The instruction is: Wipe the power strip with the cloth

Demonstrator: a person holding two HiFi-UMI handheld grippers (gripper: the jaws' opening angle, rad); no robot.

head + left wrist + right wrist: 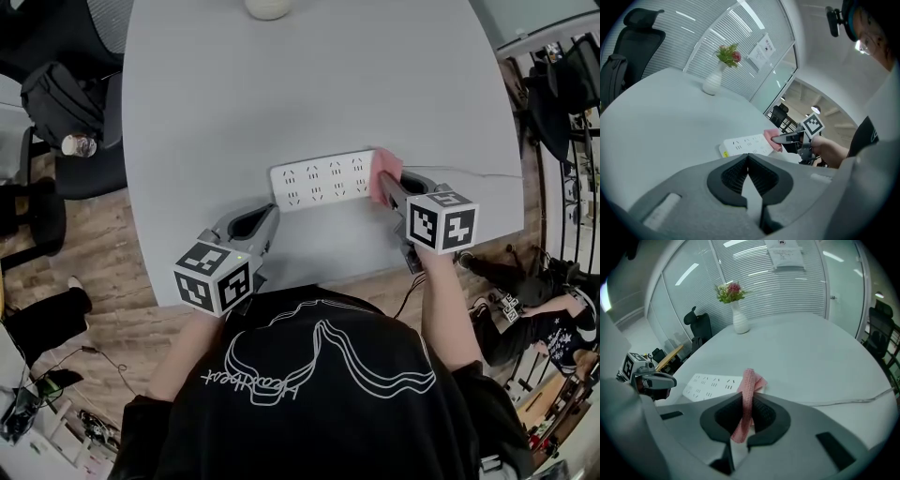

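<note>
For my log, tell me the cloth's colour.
Pink cloth; the right gripper view shows it best.

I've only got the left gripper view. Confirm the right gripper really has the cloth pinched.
Observer: Yes. Its own view shows the right gripper shut on the cloth, which stands folded between the pads.
Operator: Tell me where my left gripper sits.
Observer: Head view: the left gripper is by the table's near edge, short of the strip and not touching it.
Operator: Report any cable.
Observer: A thin cable runs across the table to the right from the strip's cloth end.
</note>
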